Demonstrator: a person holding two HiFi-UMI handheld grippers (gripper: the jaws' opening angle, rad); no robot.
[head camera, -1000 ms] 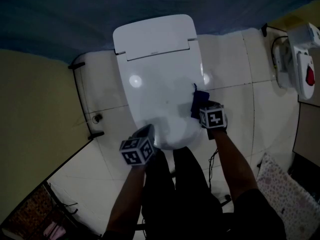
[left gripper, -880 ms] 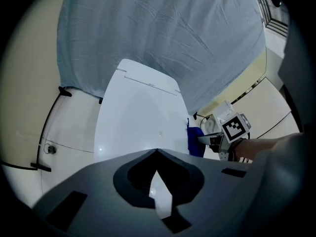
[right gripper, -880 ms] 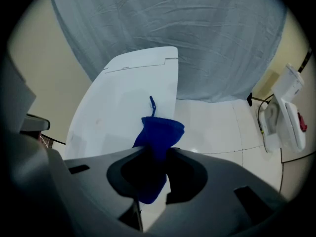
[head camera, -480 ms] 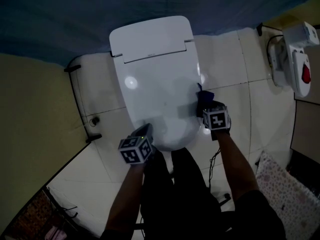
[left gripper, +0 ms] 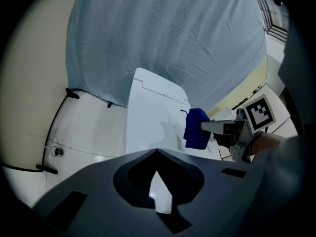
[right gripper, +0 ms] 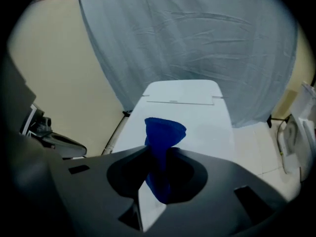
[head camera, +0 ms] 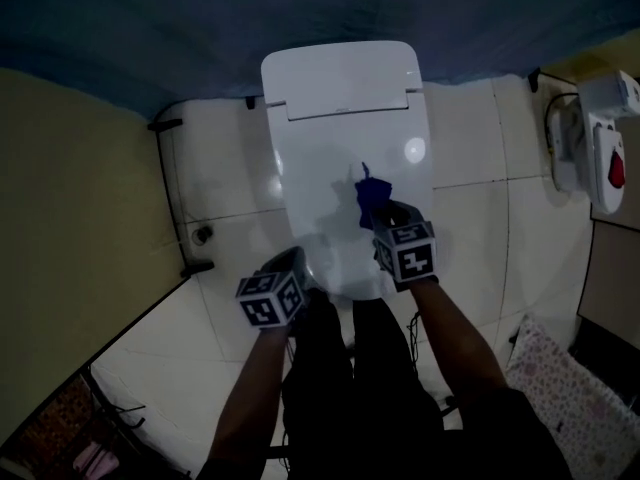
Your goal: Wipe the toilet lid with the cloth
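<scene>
- Swinging in from the right rim of the toilet lid (head camera: 330, 158), where it sat half a second ago, to a spot right of the lid's middle with the right gripper (head camera: 384, 211).
- Bringing the blue cloth (head camera: 368, 194) along, bunched and sticking out ahead of the jaws toward the back of the toilet.
- Clamping the cloth (right gripper: 164, 130) tight in the right gripper (right gripper: 159, 152), jaws squeezed narrow on the fabric, one puff bulging above them and a tail hanging down behind.
- Casting a shadow on the white toilet lid (right gripper: 197, 115) just left of the cloth; not showing clearly whether fabric and lid are touching.
- Keeping the left gripper (head camera: 293, 263) at the lid's front-left rim, much as in the earlier frames.
- Holding nothing in the left gripper (left gripper: 157, 152): jaw tips meeting in a point, only a sliver of the toilet lid (left gripper: 150, 115) showing through behind them.
- Looking across from the left gripper view at the cloth (left gripper: 196, 128) hanging from the right gripper (left gripper: 213, 127) over the lid's far side.
- Catching the left gripper (right gripper: 54, 143) at the left edge of the right gripper view.
- Standing on pale floor tiles (head camera: 235, 178), with a grey-blue sheet (head camera: 300, 8) draped behind the toilet, a white fixture (head camera: 600, 138) off to the right and a patterned mat (head camera: 560, 368) at the lower right.
</scene>
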